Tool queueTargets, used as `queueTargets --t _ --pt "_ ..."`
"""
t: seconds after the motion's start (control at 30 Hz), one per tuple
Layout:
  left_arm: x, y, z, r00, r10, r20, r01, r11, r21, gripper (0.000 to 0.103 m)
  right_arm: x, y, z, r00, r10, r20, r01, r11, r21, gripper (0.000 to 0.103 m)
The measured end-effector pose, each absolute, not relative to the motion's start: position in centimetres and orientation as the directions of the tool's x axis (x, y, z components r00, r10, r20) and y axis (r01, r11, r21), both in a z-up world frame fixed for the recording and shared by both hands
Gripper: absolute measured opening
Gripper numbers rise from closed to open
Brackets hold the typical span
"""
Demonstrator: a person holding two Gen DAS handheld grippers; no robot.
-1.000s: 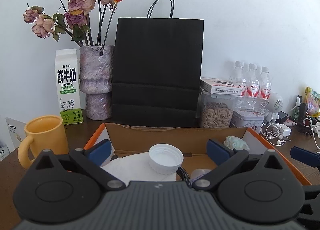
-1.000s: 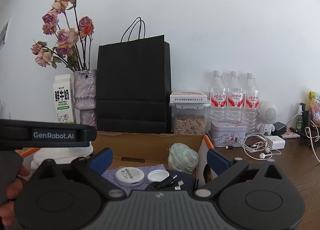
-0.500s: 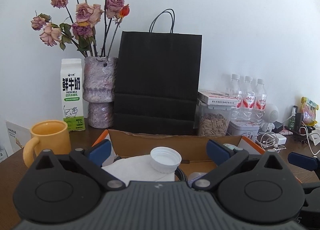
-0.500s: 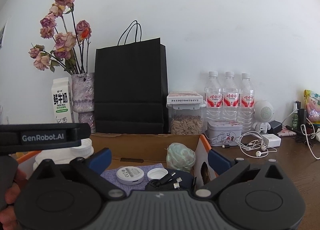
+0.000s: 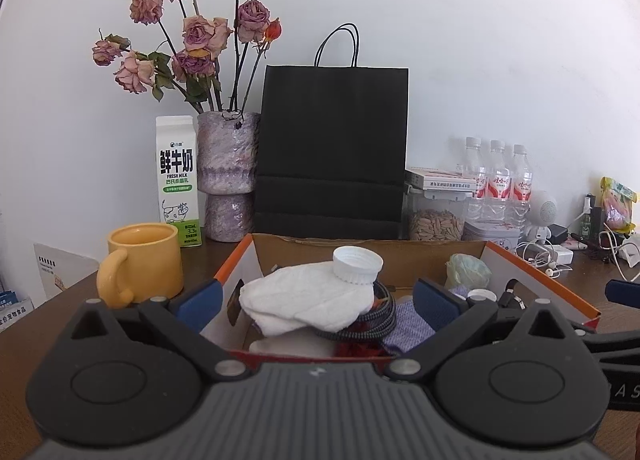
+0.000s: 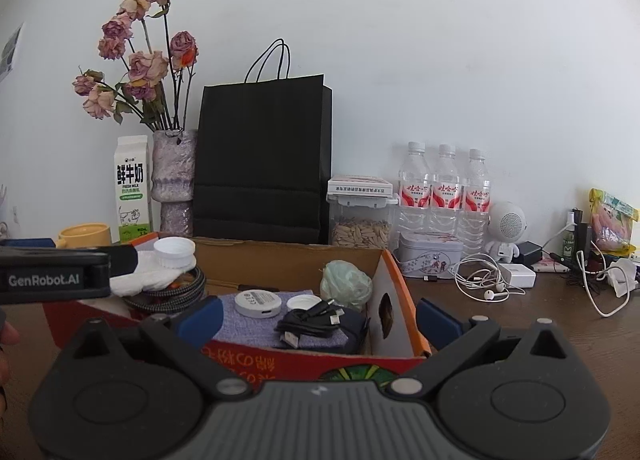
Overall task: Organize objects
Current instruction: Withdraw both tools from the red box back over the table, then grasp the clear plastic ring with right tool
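Above the cardboard box (image 5: pixel 532 260), both grippers have pulled back and risen, left gripper (image 5: pixel 316 296) and right gripper (image 6: pixel 318 316) spread apart and empty; the white cap (image 5: pixel 357 264) at twelve o'clock awaits sorting.

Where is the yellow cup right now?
In the left wrist view the yellow cup stands on the table at the left, outside the cardboard box, just in front of the milk carton.
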State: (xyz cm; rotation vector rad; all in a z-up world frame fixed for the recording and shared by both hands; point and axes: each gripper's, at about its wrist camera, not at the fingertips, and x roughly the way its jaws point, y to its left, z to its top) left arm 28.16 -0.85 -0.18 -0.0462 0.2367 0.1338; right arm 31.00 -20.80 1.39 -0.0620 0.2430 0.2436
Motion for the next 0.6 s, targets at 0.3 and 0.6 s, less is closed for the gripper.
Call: queueTargets --t 0.3,0.6 --pt "25.1 0.4 -1.3 0.943 0.115 -0.312 -0.143 0.988 -0.066 0.103 27.8 -22.2 0.8 0.924 0.212 -0.319 -0.239 0.97 -0.048 0.103" --pt "22.8 0.9 -2.4 0.911 0.066 -0.406 -0.102 0.993 -0.066 0.103 24.9 -24.5 0.0 0.915 0.132 -0.381 -0.161 0.986 -0.046 0.103"
